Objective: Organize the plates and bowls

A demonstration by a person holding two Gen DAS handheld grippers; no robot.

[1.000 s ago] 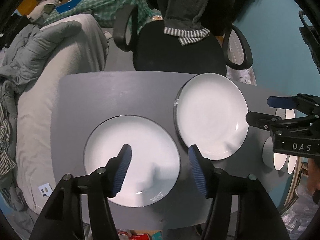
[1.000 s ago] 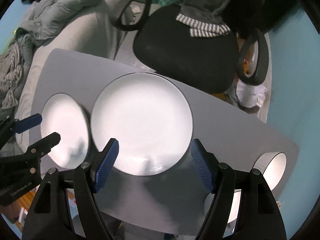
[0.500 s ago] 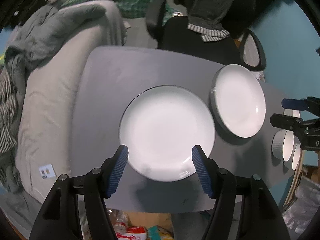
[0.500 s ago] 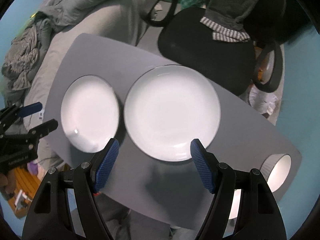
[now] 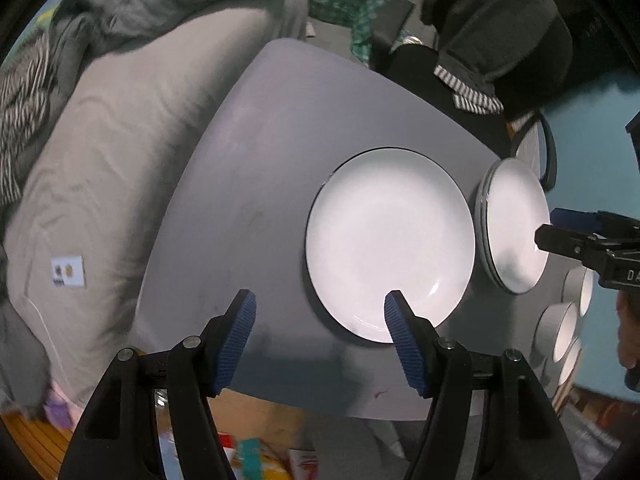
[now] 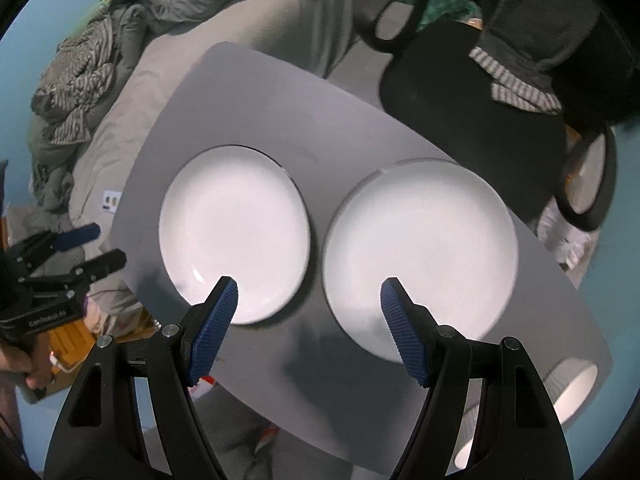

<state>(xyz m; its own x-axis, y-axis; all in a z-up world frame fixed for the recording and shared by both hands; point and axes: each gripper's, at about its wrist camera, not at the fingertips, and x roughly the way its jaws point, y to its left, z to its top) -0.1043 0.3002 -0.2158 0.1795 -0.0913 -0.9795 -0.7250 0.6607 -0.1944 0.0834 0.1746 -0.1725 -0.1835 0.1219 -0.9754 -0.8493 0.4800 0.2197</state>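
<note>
Both tongs, left (image 5: pixel 318 308) just widened and right (image 6: pixel 308 294), gape empty; right's label reads "DA".

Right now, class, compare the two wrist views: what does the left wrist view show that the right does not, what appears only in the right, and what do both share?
Only the left wrist view shows three small bowls clustered at the table's edge. Only the right wrist view shows the whole office chair with both armrests, and just one bowl. Both share the grey table, two white plates lying apart and the grey bedding; each open gripper sees the other.
</note>
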